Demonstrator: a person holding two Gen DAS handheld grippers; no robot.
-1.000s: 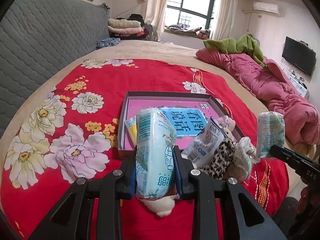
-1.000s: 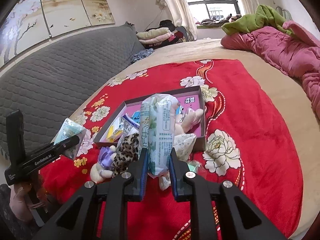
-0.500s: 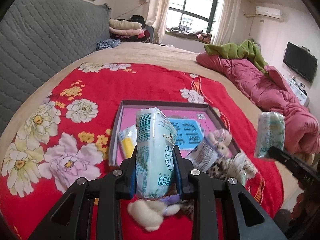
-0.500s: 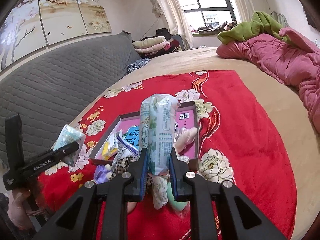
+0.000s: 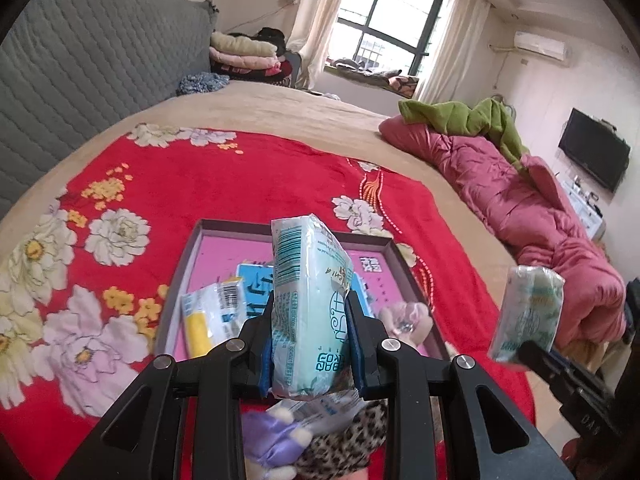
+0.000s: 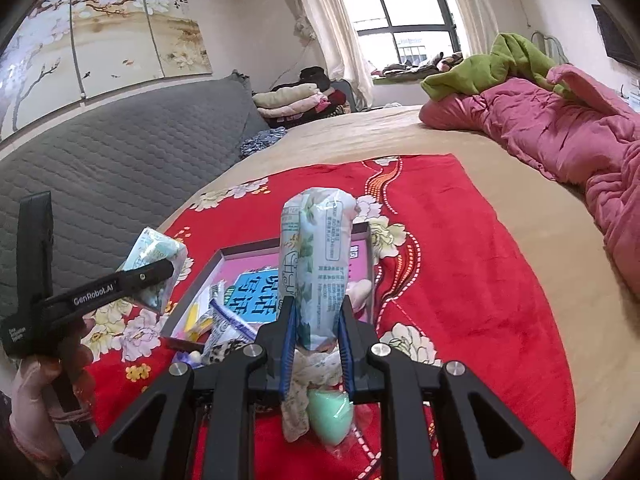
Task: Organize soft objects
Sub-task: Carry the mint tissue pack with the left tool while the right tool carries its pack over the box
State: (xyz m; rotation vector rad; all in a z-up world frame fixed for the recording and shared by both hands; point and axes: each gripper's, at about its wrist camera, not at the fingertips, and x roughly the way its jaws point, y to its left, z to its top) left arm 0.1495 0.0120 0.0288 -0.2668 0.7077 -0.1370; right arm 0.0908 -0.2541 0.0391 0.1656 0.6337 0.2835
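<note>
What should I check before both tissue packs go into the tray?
1. Left tongs clamped on left tissue pack: ok.
2. Right tongs clamped on right tissue pack: ok.
3. Tray in view ahead: ok.
4. Free pink floor in tray's far part: ok.
5. Loose leopard-print item and green sponge below the tongs, outside tray: not ok.
6. Packs sealed: cannot tell.

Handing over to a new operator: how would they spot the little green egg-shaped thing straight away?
Start at the red floral blanket on the bed, then find the pink-lined tray. On the blanket in front of the tray, just below the right gripper, lies the mint-green egg-shaped sponge in clear wrap. It is smooth and plain, unlike the floral cloth beside it.
</note>
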